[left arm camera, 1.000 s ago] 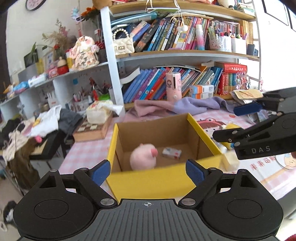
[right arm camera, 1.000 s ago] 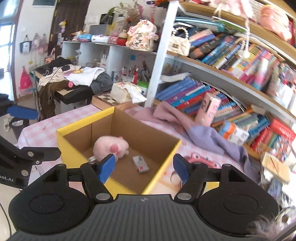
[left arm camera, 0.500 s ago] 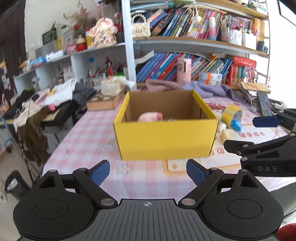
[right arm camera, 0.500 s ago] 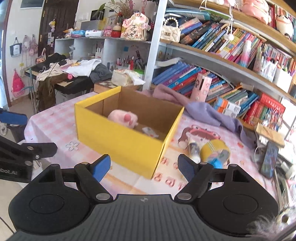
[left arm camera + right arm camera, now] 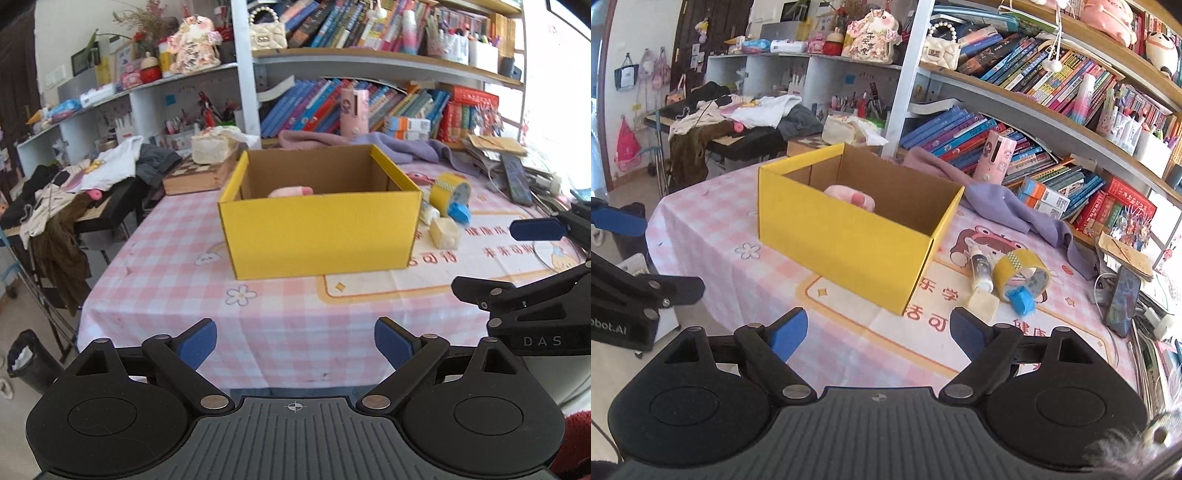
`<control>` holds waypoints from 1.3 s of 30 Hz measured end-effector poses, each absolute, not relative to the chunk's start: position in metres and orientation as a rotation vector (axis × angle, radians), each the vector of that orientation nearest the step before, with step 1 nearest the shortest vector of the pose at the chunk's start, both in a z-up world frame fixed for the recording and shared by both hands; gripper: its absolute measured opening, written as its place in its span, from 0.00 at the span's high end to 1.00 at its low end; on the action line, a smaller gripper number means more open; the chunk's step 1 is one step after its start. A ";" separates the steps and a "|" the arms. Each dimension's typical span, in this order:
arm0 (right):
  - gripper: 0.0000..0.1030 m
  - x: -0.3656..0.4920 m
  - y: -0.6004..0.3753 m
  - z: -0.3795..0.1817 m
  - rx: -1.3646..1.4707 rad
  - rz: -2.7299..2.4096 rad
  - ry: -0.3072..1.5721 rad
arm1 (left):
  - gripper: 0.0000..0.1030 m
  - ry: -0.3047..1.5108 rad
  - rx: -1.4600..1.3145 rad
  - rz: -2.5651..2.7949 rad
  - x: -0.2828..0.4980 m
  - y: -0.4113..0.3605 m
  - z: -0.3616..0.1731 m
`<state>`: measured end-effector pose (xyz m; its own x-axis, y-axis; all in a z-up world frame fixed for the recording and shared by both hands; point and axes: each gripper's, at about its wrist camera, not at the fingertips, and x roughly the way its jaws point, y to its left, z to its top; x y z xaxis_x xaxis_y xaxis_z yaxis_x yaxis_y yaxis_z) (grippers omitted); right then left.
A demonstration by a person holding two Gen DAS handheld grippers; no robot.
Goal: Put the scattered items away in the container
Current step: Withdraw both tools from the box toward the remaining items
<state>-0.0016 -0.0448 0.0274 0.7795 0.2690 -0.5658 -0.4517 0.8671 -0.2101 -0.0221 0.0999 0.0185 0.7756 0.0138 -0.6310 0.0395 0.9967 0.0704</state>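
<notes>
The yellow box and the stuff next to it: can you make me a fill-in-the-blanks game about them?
1. The pink plush toy lies ____ the yellow box.
2. The roll of tape is coloured ____.
3. The small white bottle lies on the table between the tape and the ____.
4. Between its blue pads, the right tool holds ____.

Missing words: inside; yellow; box; nothing

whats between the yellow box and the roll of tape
A small white bottle lies between the yellow box and the tape roll, clearest in the right wrist view.
</notes>
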 end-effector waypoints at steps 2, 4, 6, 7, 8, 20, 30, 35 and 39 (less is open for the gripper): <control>0.18 -0.004 -0.045 0.025 -0.354 0.400 0.565 | 0.07 0.691 0.073 -0.024 -0.024 0.097 0.015; 0.17 -0.006 -0.046 0.023 -0.361 0.399 0.580 | 0.07 0.704 0.069 -0.031 -0.023 0.094 0.013; 0.17 -0.007 -0.048 0.022 -0.365 0.389 0.591 | 0.07 0.717 0.066 -0.036 -0.023 0.092 0.010; 0.17 -0.008 -0.050 0.021 -0.363 0.385 0.593 | 0.07 0.723 0.064 -0.037 -0.023 0.091 0.008; 0.17 -0.009 -0.052 0.021 -0.361 0.381 0.595 | 0.07 0.728 0.060 -0.037 -0.023 0.091 0.007; 0.16 -0.015 -0.067 0.015 -0.359 0.343 0.621 | 0.07 0.773 0.054 -0.064 -0.020 0.077 -0.003; 0.15 -0.004 -0.091 0.010 -0.317 0.291 0.678 | 0.07 0.793 0.058 -0.111 -0.004 0.056 -0.006; 0.15 0.000 -0.106 0.009 -0.303 0.260 0.691 | 0.07 0.796 0.075 -0.152 0.004 0.039 -0.007; 0.15 0.005 -0.119 0.007 -0.294 0.237 0.705 | 0.07 0.803 0.082 -0.183 0.010 0.026 -0.009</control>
